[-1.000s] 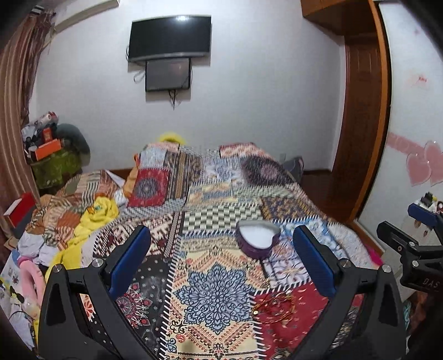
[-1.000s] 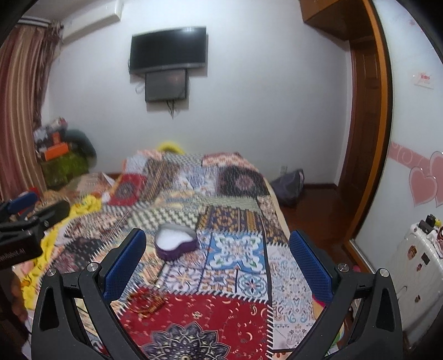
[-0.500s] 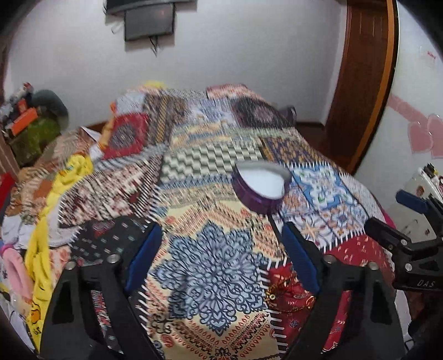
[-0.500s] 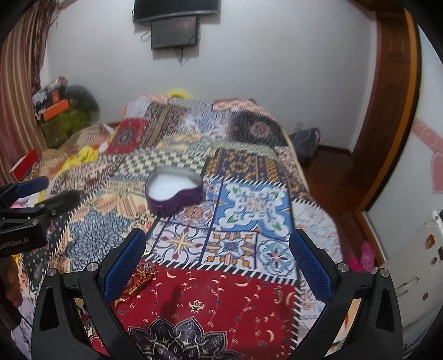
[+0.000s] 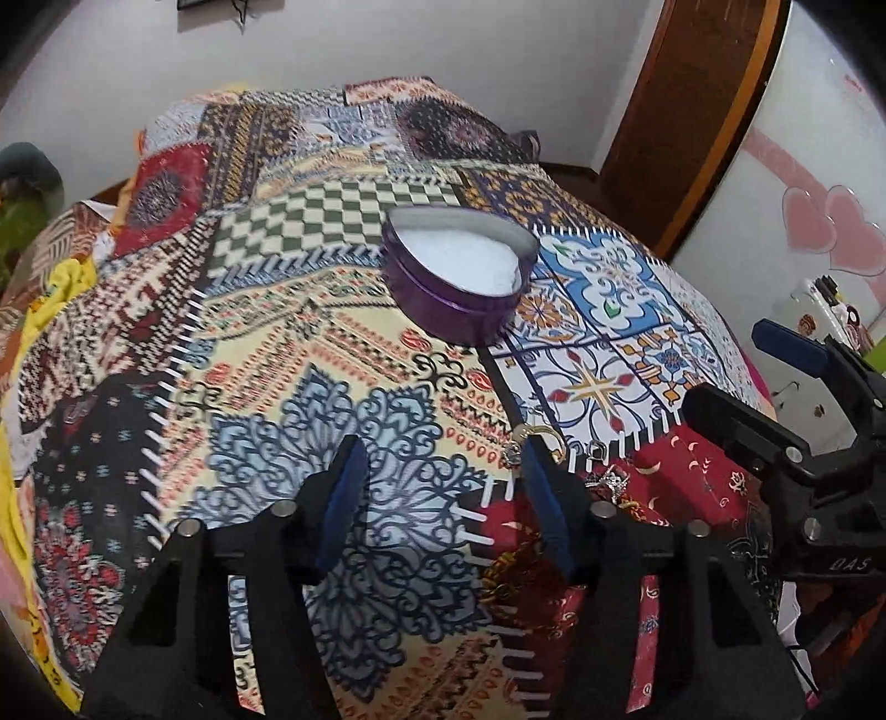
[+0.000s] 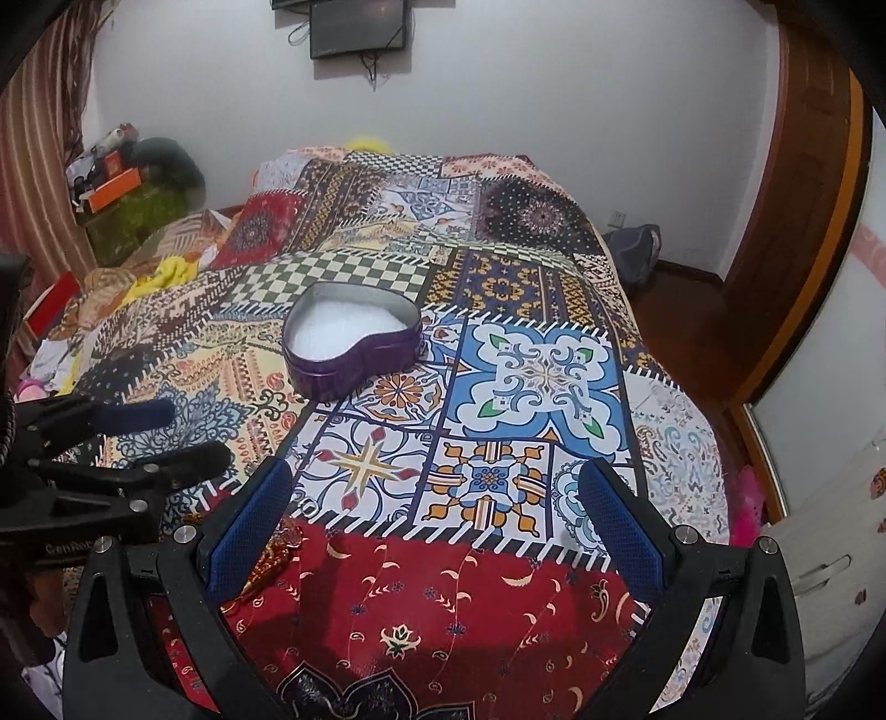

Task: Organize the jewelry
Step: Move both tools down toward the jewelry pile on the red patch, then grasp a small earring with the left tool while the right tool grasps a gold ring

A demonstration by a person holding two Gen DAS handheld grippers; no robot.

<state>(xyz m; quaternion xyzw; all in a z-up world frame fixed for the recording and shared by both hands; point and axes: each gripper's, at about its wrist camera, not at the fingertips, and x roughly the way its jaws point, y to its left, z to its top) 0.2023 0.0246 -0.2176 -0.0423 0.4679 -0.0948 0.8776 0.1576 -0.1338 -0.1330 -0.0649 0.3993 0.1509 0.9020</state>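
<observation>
A: Closest in on the left side, the left gripper [image 5: 443, 471] hangs low over the patchwork bedspread [image 5: 266, 343], its blue-padded fingers [image 5: 344, 493] parted with nothing between them, only the blue floral patch showing in the gap.

B: And right at its right fingertip, look: a gold ring [image 5: 540, 435] lies on the cloth, touching or just beside the pad. I cannot tell which.

A: A little heap of jewelry [image 5: 612, 484] sits just past it on the red patch, small silvery pieces and a gold chain, too tangled to sort by eye.

B: Over to the right gripper [image 6: 434, 498]. Spread wide, wider than the left, nothing in its grasp. It hovers above the red patch with the crescent marks.

A: From its camera the gold tangle [image 6: 271, 554] shows just beside the left blue pad, partly hidden behind it.

B: Further up the bed, the purple heart-shaped tin [image 6: 350, 346] stands open on the spread, white lining inside, well apart from both grippers.

A: Same tin [image 5: 457, 279] in the left view, straight ahead beyond the ring.

B: Past that, a yellow cloth [image 6: 166, 274] at the bed's left edge, a dark bag [image 6: 637, 252] on the floor, and a screen [image 6: 360, 25] on the far wall.
</observation>
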